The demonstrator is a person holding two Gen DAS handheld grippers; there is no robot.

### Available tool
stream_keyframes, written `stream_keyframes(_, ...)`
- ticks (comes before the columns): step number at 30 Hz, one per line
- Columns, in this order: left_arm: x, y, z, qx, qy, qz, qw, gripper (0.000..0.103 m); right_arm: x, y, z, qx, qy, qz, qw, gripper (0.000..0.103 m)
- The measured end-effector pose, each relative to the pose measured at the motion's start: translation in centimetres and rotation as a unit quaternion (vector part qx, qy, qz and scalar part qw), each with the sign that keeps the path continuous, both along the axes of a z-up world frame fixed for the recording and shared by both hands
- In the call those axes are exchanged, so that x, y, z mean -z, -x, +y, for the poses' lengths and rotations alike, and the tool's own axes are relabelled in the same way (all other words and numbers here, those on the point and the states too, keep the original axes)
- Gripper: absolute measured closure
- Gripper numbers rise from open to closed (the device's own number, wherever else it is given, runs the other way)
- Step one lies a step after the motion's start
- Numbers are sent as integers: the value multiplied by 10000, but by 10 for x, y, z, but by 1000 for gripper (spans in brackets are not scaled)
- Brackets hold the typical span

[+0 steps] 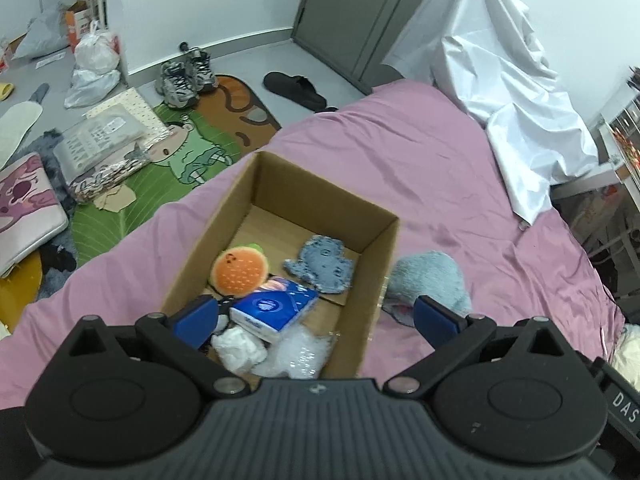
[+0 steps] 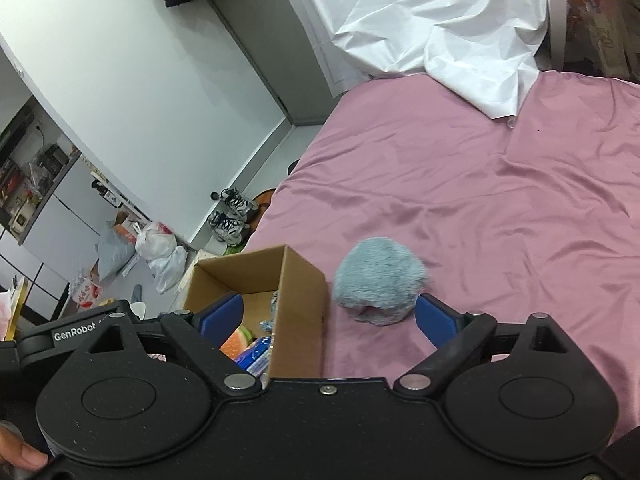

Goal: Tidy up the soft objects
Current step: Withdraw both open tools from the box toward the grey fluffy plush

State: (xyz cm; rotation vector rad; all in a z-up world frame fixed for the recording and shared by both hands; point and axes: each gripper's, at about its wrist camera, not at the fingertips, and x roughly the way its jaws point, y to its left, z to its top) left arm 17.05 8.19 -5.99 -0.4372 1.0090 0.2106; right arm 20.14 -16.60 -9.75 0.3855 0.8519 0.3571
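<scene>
An open cardboard box sits on the pink bed sheet. Inside lie an orange burger plush, a flat blue-grey plush, a blue tissue pack, a white wad and clear bubble wrap. A fluffy grey-blue plush lies on the sheet just right of the box; it also shows in the right wrist view. My left gripper is open and empty above the box's near end. My right gripper is open and empty, straddling the box wall and the plush.
A crumpled white sheet lies at the bed's far right. The floor left of the bed holds a cartoon rug, sneakers, a black slipper, plastic bags and packaged items. A grey cabinet stands behind.
</scene>
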Motion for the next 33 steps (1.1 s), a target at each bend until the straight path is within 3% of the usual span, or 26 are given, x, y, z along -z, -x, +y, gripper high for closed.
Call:
stream_keyframes(9,1,-5,-34,263,-225,-75,9994,0,7,1,-30,106,-159,-36,9998,10)
stream_keyframes(15,7,-16,-53,403,-220,202,9987,0,21,-1,-52,234,-214,111,9994,11)
stream_keyframes(18,10,-21,-65,549,-437,380,9968,0,28,-3,-61,263,-267,227,9990,15)
stream_keyframes(28,23,-39,-94,773,-415,517,9948,1,50,-11,-88,343,-512,506,9968,26)
stream_keyframes(33,30,-49,-115,1154,-895,502,9880,3,60,-17,-96,361,-733,578,9950,26)
